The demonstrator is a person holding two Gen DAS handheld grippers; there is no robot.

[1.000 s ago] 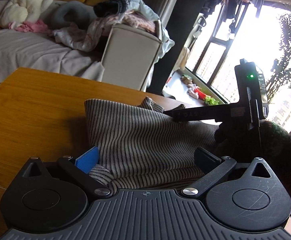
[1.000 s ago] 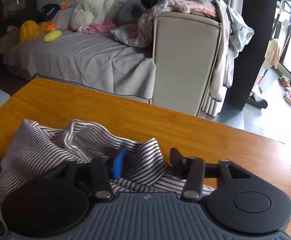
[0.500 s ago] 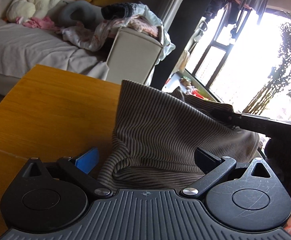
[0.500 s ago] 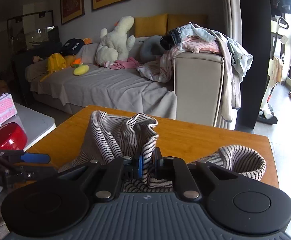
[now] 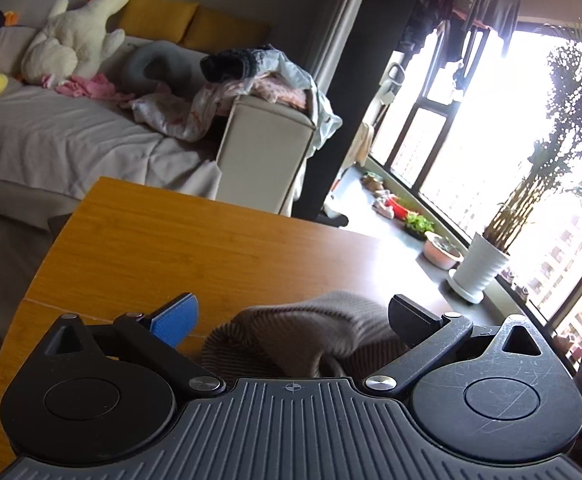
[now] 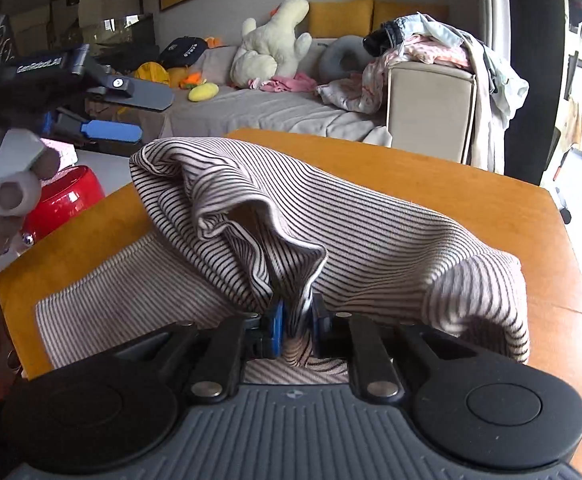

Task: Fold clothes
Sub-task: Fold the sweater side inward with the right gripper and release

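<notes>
Striped garment [image 6: 371,236] newly across table [image 6: 491,192]

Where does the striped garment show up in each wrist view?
Left wrist: striped garment low centre, bunched between the open jaws.
Right wrist: it fills the middle, draped over the table, a fold pinched in the jaws.
Shared landmark: white plush toy on the sofa.

Both wrist views look low and close across the wooden table [image 5: 195,240] toward the sofa [image 6: 275,110].
</notes>
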